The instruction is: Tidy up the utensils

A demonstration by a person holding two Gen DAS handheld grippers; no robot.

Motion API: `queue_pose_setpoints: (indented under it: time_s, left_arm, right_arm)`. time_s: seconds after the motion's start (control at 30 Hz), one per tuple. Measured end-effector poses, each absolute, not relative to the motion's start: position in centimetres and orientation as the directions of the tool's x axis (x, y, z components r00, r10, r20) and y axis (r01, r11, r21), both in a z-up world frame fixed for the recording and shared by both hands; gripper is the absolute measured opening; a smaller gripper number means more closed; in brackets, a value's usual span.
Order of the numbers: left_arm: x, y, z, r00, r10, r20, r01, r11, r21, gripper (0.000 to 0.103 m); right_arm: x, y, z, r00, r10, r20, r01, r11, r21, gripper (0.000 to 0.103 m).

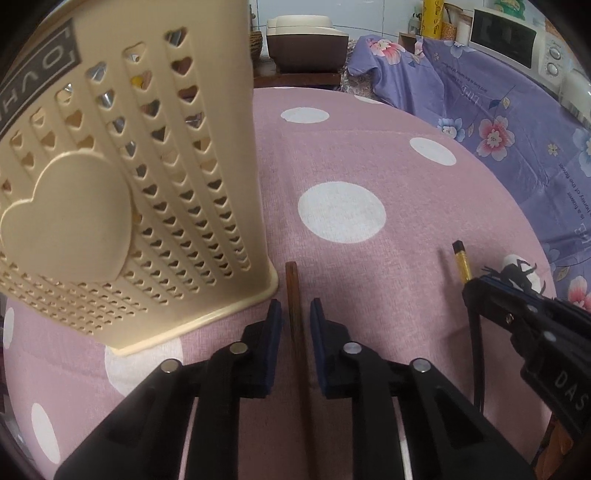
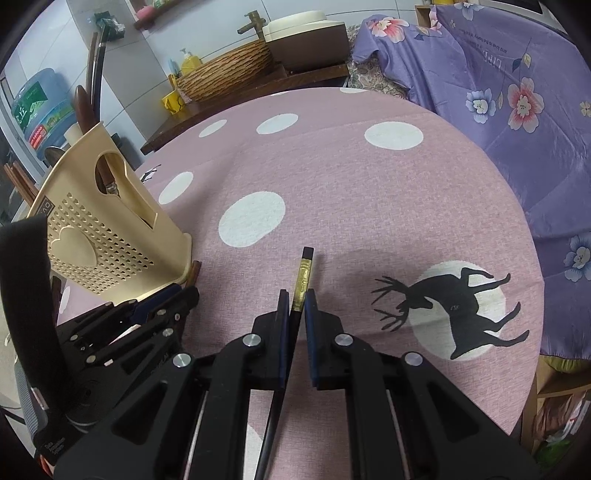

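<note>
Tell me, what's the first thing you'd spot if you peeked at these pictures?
The big cream utensil holder with heart-shaped holes stands on the left of the pink polka-dot tablecloth. Next, the black deer printed on the cloth, to the right. Each gripper pinches a chopstick: the left gripper a brown chopstick, the right gripper a black-and-gold chopstick.

A home kitchen is showing here: a microwave (image 1: 504, 37) is standing at the back, a brass tap (image 2: 251, 23) is rising over a woven basin (image 2: 225, 75). A water jug (image 2: 38, 105) is sitting beside floral purple cloth (image 2: 517, 92) draping the furniture.
</note>
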State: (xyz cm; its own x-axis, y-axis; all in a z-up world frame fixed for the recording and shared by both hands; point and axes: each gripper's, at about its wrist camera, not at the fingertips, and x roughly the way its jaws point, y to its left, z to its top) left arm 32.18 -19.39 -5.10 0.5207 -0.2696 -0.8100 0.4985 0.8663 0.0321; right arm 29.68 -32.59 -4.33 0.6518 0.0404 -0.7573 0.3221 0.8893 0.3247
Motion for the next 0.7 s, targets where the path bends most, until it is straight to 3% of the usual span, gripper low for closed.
queue_pose_setpoints:
  time_s: [0.3,0.7]
  left_arm:
    - [31.9,-19.2,-4.7,0.541,-0.276,-0.794,0.485,0.874,0.027,0.008]
    - [28.1,-13.1,2.1,0.645,-0.405,-0.648,0.452,0.886,-0.104,0.008]
  right_arm:
    - [29.5,-32.5,-4.1,0.664,0.071,-0.744,0.308,0.881,0.359,0.009]
    - [27.3,-32.1,-0.3,0.746,0.197,-0.636,0.185,0.856,0.482,0.008]
